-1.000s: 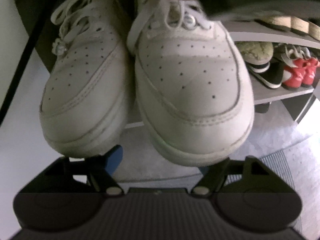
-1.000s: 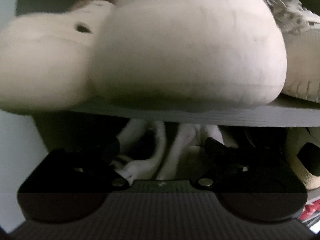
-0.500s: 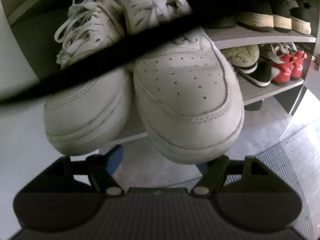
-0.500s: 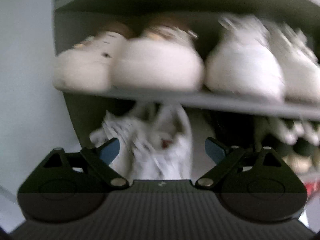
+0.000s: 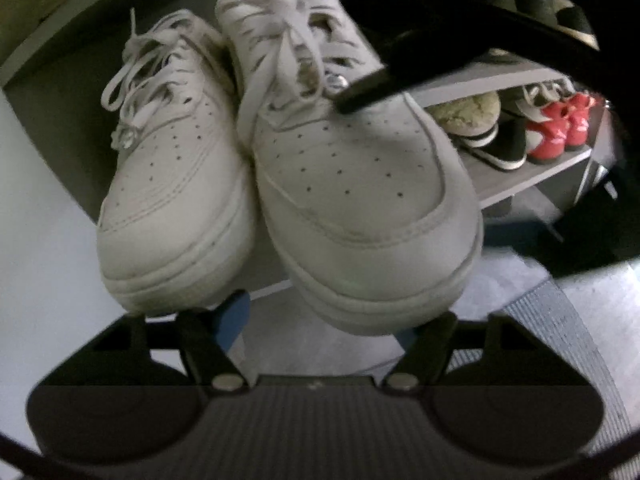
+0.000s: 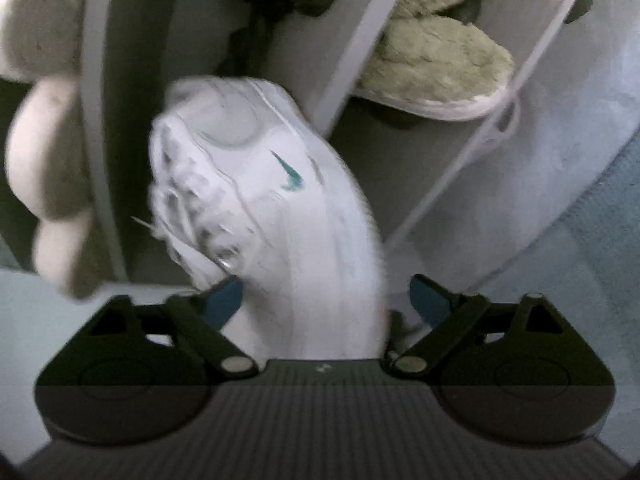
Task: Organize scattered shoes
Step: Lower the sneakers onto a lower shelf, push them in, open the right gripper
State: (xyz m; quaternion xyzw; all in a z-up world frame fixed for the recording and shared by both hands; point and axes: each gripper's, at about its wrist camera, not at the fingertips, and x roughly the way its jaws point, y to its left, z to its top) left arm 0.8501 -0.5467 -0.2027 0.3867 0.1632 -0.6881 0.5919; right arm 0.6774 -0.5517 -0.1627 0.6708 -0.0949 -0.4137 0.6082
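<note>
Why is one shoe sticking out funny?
The white sneaker on the right pokes past the shelf edge, its toe hanging in the air, and it leans against its partner. In the right wrist view, another white sneaker looks tipped sideways, not flat.

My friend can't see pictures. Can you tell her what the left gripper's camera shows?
Two white lace-up sneakers sit side by side on a grey shoe rack shelf, toes poking out over the open left gripper just below them. To the right are fuzzy slippers and red sneakers, and a dark blurry shape crosses the top right.
</note>
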